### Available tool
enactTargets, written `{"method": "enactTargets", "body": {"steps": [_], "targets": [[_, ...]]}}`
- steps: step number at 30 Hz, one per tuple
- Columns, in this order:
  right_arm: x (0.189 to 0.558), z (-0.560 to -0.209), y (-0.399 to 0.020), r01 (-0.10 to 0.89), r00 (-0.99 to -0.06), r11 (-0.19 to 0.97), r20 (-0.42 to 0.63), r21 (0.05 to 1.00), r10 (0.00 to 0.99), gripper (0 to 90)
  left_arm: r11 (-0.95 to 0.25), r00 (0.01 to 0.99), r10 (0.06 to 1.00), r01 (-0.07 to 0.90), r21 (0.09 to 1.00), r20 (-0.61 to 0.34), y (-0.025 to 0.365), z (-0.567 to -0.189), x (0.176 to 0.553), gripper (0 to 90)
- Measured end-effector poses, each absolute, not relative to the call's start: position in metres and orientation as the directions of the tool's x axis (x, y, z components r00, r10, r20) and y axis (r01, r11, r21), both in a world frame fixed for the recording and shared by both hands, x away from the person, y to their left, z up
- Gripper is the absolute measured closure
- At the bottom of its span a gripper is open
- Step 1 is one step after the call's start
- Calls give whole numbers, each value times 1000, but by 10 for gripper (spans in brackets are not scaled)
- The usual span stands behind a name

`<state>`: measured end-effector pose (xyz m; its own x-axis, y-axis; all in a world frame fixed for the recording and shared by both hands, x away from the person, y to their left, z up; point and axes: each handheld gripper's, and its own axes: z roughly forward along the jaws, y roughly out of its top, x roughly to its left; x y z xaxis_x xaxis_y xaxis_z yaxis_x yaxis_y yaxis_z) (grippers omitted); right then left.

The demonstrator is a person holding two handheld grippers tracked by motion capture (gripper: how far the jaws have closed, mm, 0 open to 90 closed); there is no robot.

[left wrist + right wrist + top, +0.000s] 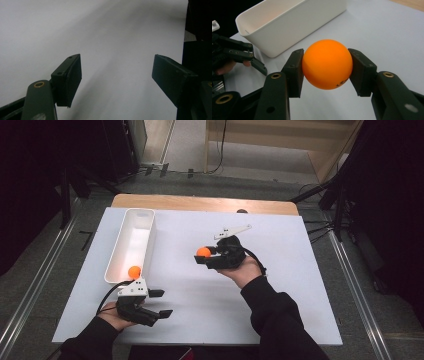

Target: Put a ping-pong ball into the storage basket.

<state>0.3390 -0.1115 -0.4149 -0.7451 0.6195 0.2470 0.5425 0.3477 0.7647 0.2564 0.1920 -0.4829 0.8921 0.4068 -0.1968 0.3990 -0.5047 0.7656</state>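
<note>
The fingers [294, 72] of the right gripper [327, 68] are clenched on an orange table-tennis ball [327, 63], one pad pressed against each side of it, so the ball sits squarely between them and off the counter [387, 32]. In the high view this right gripper [202, 255] hangs above the middle of the white counter [280, 285], pointing toward the person's left, with the ball [203, 252] at its tip and the right hand [245, 270] wrapped around its body.

A long white rectangular bin [131, 245] stands on the left part of the counter, well apart from the held ball. A second orange ball [134, 272] lies inside it at the near end. From the right gripper view the bin [287, 27] lies just beyond the held ball, and the other gripper shows at the left edge.

The left gripper [159, 303] rests low near the counter's front left corner, just in front of the bin's near end, held in the left hand [115, 316]. Its fingers [68, 80] are released, spread apart with nothing but bare white counter between them.
</note>
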Motion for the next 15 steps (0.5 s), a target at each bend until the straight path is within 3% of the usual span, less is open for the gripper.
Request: {"method": "enactTargets", "body": {"steps": [15], "targets": [[357, -408, -87, 539, -751, 353, 247, 765, 613, 483, -507, 892, 407, 400, 763, -197, 193, -482, 256, 242]]}}
